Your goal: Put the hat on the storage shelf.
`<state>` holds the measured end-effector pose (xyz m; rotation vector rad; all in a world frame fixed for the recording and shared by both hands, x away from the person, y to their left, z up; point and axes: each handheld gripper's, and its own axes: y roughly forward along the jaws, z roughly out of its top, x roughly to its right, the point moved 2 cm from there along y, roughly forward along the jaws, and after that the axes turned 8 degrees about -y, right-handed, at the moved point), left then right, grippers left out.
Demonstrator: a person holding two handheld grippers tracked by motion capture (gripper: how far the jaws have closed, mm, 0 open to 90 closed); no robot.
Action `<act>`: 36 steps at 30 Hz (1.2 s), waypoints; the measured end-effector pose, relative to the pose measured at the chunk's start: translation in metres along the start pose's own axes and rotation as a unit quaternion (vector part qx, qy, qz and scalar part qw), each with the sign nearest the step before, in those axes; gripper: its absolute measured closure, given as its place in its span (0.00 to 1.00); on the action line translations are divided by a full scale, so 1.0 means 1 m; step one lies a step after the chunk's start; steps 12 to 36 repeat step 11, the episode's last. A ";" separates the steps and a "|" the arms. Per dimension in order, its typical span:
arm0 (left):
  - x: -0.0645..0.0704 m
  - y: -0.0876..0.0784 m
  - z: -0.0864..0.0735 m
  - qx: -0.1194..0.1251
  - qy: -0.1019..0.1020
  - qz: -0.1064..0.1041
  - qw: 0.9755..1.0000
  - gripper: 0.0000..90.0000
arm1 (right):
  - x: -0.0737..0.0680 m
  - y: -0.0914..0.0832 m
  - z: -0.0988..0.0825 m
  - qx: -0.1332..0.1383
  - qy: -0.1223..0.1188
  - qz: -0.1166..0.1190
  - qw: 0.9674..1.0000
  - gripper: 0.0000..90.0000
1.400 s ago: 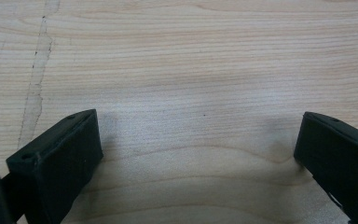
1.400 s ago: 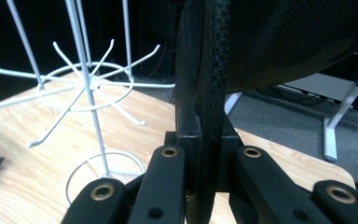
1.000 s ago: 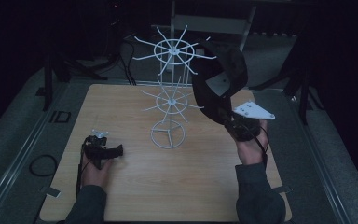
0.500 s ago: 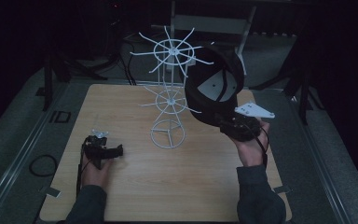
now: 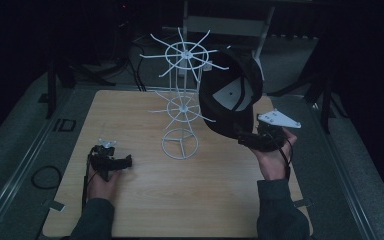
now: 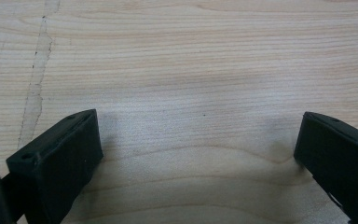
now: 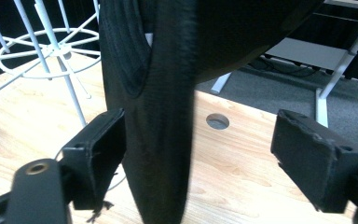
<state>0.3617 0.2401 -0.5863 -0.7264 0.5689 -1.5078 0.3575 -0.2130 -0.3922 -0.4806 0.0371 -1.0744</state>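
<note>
High view: right gripper (image 5: pixel 246 139), jaws apart, carries black fabric cap (image 5: pixel 228 97) beside white wire rack (image 5: pixel 184 95), unhung; left gripper (image 5: pixel 111 162) parted, idle on wooden table (image 5: pixel 145 210).

No text, label, brand, number or sign can be read anywhere; the pale patch inside the black cap (image 5: pixel 231 95), at about two o'clock over the desk (image 5: pixel 145 200), is too small to read.
</note>
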 end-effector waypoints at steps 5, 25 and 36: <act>0.000 0.000 0.000 0.000 0.000 0.000 1.000 0.01 | -0.004 0.000 0.000 0.000 -0.005 0.012 1.000 0.16; 0.000 0.000 0.000 0.000 0.001 -0.001 1.000 0.01 | -0.003 -0.001 0.000 0.004 0.000 0.018 1.000 0.16; 0.000 0.000 0.000 0.000 0.001 -0.001 1.000 0.01 | -0.003 -0.001 0.000 0.004 0.000 0.018 1.000 0.16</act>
